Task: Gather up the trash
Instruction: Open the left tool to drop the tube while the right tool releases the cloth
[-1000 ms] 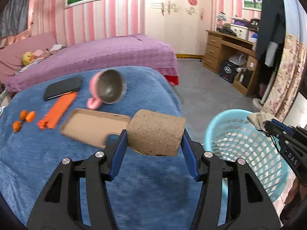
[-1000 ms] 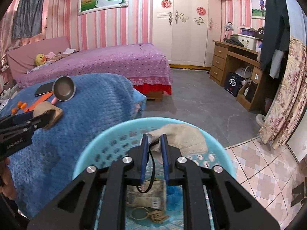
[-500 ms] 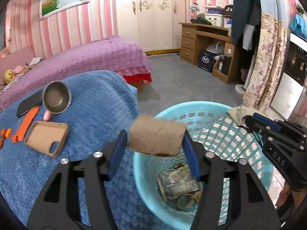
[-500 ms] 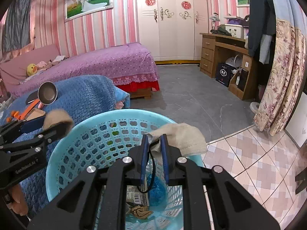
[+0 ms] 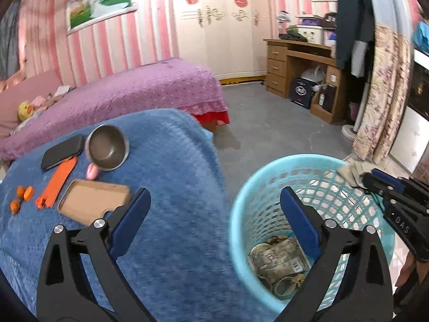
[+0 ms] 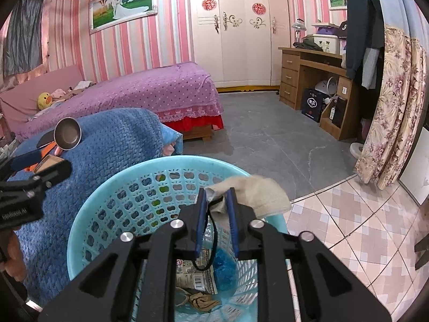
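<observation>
A light blue plastic basket [image 5: 268,169] [image 6: 120,177] stands beside the blue-covered surface. Crumpled wrappers and brown scraps [image 5: 278,257] [image 6: 195,276] lie at its bottom. My left gripper [image 5: 214,193] [image 6: 43,163] hovers over the basket's near-left rim. Its jaws are opening wide and nothing is between them. The brown roll it carried is not to be made out. My right gripper [image 6: 216,191] [image 5: 371,178] is over the basket's far rim, pinching a beige cloth [image 6: 257,193] [image 5: 348,170]. Its jaws are opening slightly, with the cloth still between the pads.
On the blue blanket [image 5: 174,187] lie a steel bowl [image 5: 107,147], a black phone [image 5: 63,151], a brown phone case [image 5: 93,201] and orange pieces [image 5: 56,182]. Behind are a purple bed [image 5: 134,88], grey floor and a wooden desk [image 5: 300,61].
My left gripper swung right from over the blanket to the basket and opened; the brown roll has left its fingers. The right gripper stayed over the basket with the cloth, its gap slightly wider.
</observation>
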A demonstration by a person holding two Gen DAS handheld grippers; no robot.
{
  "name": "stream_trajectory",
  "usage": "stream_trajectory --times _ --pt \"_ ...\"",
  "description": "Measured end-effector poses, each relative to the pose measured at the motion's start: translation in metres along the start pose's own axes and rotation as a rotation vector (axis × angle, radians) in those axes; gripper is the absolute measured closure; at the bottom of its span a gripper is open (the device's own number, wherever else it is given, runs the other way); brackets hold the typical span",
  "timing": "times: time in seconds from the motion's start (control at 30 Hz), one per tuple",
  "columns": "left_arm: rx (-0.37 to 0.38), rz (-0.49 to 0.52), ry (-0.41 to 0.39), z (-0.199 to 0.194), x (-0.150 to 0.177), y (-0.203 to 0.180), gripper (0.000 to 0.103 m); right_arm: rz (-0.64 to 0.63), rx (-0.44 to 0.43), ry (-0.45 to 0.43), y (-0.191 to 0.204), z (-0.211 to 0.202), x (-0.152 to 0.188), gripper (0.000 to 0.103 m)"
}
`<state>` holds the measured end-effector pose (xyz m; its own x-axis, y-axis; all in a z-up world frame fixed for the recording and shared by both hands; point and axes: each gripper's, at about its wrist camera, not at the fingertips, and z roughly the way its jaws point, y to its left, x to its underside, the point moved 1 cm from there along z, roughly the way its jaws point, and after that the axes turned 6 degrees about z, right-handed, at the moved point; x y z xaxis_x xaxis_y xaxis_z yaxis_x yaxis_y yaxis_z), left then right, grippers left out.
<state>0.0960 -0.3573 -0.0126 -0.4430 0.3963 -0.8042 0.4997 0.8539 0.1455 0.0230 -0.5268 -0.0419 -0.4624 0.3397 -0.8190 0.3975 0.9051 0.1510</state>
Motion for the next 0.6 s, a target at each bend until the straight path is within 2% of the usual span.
stream_trajectory --times 0.03,0.1,0.17,0.47,0.6 --pt "-0.008 -0.011 0.004 0.0 0.001 0.008 0.009 0.002 0.007 -0.003 0.002 0.0 0.0 0.085" --pt "-0.032 -0.017 0.004 -0.003 0.003 0.019 0.009 0.003 0.014 -0.006 0.005 -0.001 -0.001 0.077" --pt "-0.051 -0.026 0.004 -0.005 0.005 0.032 0.009 0.005 0.03 -0.015 0.009 -0.002 -0.001 0.055" --pt "-0.132 -0.072 0.001 -0.025 0.018 0.096 0.007 0.034 0.051 -0.054 0.031 -0.008 -0.005 0.012" --pt "-0.169 -0.088 -0.001 -0.034 0.026 0.125 0.006 0.021 0.05 -0.05 0.05 -0.007 -0.005 0.01"
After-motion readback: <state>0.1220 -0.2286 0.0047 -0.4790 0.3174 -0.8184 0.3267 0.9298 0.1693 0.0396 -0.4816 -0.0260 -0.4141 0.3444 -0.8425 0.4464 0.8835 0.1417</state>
